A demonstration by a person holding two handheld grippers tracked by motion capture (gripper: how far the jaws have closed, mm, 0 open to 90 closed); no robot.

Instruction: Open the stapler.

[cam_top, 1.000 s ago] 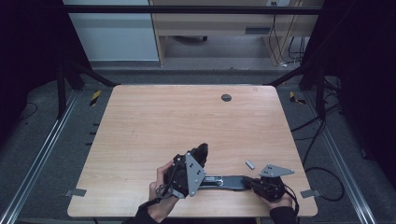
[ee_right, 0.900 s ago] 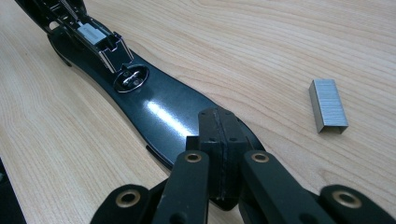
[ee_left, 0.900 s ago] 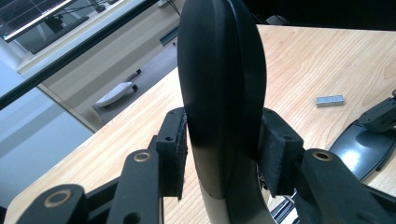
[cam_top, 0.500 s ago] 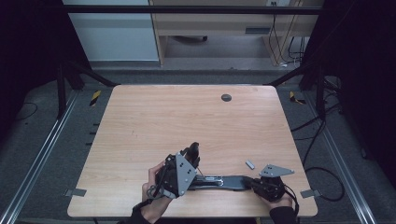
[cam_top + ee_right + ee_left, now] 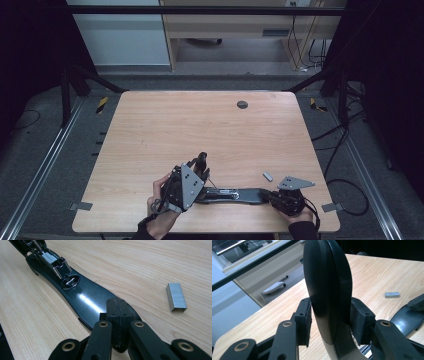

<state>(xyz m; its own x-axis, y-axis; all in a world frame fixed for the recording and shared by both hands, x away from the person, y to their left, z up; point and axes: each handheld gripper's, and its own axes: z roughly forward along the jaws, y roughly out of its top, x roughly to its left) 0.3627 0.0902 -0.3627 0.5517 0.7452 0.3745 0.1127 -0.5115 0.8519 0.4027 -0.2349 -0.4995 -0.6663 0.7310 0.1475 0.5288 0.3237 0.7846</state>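
A black stapler lies folded open near the table's front edge, its base flat on the wood. Its top arm stands up from the hinge. My left gripper is shut on that arm; in the left gripper view both pads press the arm's sides. My right gripper is shut, pads together, lying on the base's right end. The metal magazine is exposed. A strip of staples lies loose just beyond the base.
A small dark round disc sits near the table's far edge. The table's front edge runs just under both hands. Beyond the table stand a wooden desk and cables on the floor.
My left gripper has shifted a little to the left with the stapler's top arm in it. The right gripper and the base have stayed put.
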